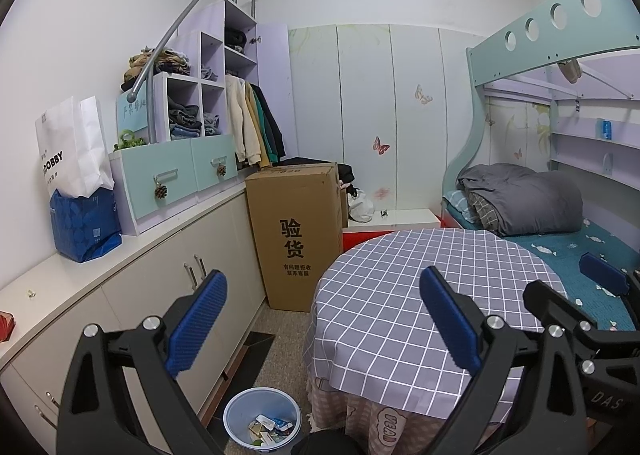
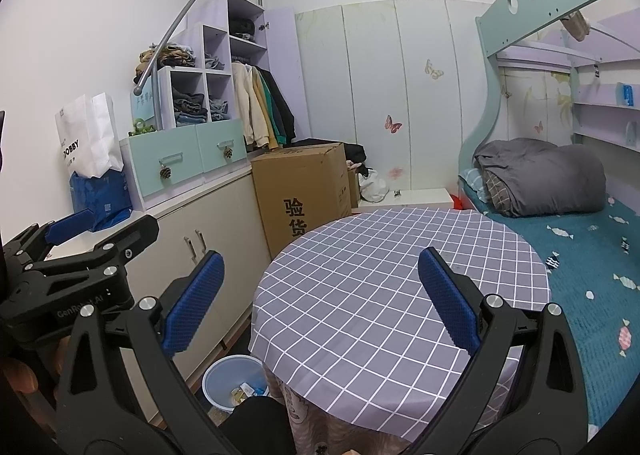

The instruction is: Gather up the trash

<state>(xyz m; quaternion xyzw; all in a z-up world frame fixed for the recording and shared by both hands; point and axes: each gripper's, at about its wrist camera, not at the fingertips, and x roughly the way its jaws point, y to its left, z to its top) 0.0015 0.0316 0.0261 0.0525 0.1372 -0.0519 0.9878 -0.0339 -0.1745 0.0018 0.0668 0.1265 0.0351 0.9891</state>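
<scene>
A pale blue bin (image 1: 262, 421) stands on the floor between the cabinet and the round table, with several wrappers and small packets (image 1: 268, 429) inside. In the right wrist view the bin (image 2: 232, 377) shows partly behind the tablecloth. My left gripper (image 1: 323, 319) is open and holds nothing, hovering above the bin and the table's left edge. My right gripper (image 2: 320, 301) is also open and holds nothing, over the table (image 2: 400, 275) with its grey checked cloth. Each gripper appears in the other's view: the right gripper (image 1: 560, 275) and the left gripper (image 2: 120, 223).
A tall cardboard box (image 1: 298, 235) stands behind the bin beside low white cabinets (image 1: 160, 295). On the cabinet top are a white paper bag (image 1: 72, 147), a blue bag (image 1: 86, 227) and a drawer-and-shelf unit (image 1: 180, 171). A bunk bed (image 1: 560, 239) borders the table's right side.
</scene>
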